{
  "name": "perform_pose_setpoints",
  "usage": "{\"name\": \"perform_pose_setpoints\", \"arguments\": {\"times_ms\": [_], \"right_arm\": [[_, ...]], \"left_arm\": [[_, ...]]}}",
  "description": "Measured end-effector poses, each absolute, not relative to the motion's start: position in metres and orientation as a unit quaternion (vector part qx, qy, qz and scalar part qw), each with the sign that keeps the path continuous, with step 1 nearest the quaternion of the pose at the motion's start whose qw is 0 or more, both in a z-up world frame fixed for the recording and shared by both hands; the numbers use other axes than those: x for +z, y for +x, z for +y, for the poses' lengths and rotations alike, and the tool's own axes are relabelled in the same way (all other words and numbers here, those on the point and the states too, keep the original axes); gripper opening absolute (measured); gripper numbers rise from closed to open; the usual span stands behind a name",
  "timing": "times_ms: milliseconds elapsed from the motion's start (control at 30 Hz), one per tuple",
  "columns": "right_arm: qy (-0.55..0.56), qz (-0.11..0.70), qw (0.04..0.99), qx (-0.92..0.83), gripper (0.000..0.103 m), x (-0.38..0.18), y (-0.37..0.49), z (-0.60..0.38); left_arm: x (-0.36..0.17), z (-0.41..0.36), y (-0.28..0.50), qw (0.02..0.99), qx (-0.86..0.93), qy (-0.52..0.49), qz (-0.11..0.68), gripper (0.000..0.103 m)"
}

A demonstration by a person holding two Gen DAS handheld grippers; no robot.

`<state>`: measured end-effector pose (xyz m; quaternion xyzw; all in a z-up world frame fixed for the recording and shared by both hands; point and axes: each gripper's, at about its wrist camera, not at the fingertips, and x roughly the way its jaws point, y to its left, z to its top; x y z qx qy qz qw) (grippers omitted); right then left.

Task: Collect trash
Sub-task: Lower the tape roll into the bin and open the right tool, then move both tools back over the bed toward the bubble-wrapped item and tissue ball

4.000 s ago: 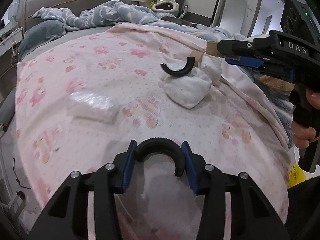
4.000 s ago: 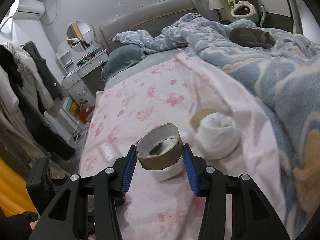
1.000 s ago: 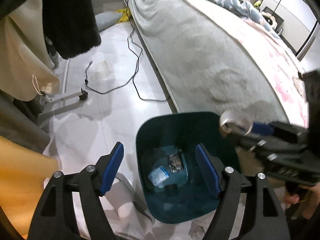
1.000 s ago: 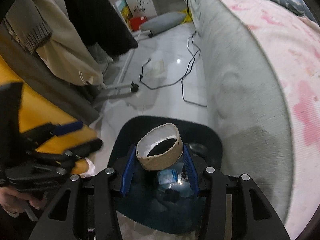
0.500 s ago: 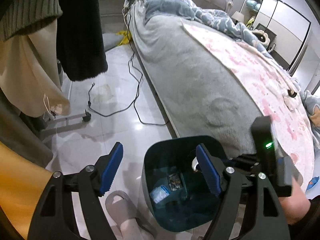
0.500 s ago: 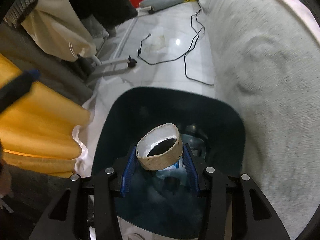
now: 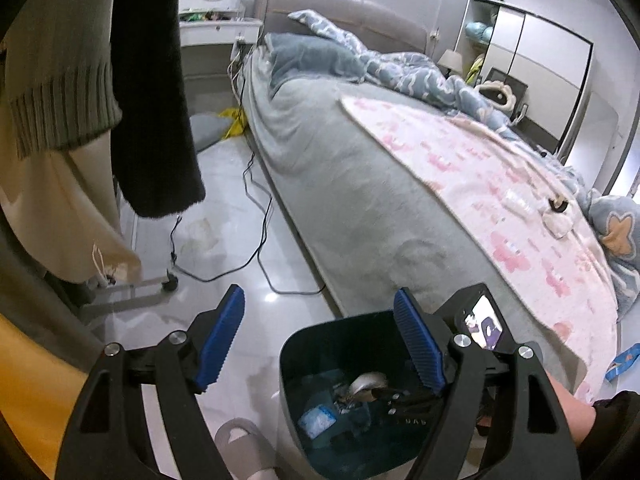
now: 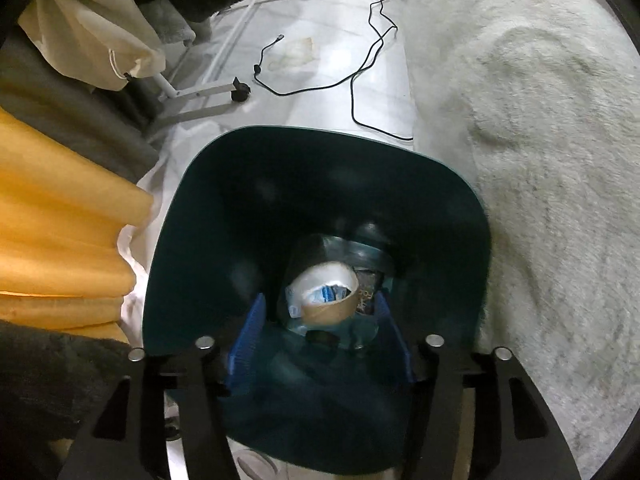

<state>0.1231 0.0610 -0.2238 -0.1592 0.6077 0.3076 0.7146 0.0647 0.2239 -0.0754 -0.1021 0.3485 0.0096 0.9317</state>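
Dark teal trash bin [image 8: 192, 248] on the pale floor, hard against the bed's grey side. Right gripper [image 8: 320, 340] lowered inside the bin's mouth, blue pads spread wide with nothing between them. Just past those pads, down in the bin: cardboard tape roll [image 8: 326, 294], lying loose on the other rubbish, white inner face up, touching neither pad. Beside the roll, a small blue-and-white wrapper [image 7: 318, 420] and dark scraps. Left gripper [image 7: 320, 344] held above the bin's near-left rim, likewise spread wide and empty, one pad over the floor, the other over the bin's opening. Right of the bin, the hand [image 7: 568, 412] on the right gripper's handle. Left of the bin: a grey slipper [image 7: 240, 440], yellow fabric [image 8: 60, 240], hanging clothes [image 7: 152, 92] on a wheeled rack. Beyond the bin, a black cable [image 8: 360, 72] snaking over the floor. Farther off, on the bed [image 7: 360, 208], a pink flowered blanket [image 7: 500, 200] carrying a few small pale things too tiny to name, then a crumpled blue duvet [image 7: 400, 64] by the headboard.
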Motion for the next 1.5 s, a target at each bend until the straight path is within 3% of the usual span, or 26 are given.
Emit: {"name": "perform_pose_setpoints", "arguments": {"times_ms": [500, 867, 1500], "right_arm": [[-0.102, 0.496, 0.768, 0.392, 0.069, -0.127, 0.132, 0.044], [-0.085, 0.412, 0.824, 0.38, 0.075, -0.068, 0.17, -0.014], [-0.097, 0.358, 0.889, 0.268, 0.076, -0.032, 0.242, -0.123]], "left_arm": [[-0.034, 0.195, 0.077, 0.954, 0.008, -0.081, 0.289, 0.083], [-0.009, 0.151, 0.114, 0.962, -0.016, -0.08, 0.26, 0.091], [-0.013, 0.063, 0.197, 0.959, -0.069, -0.061, 0.267, 0.095]]}}
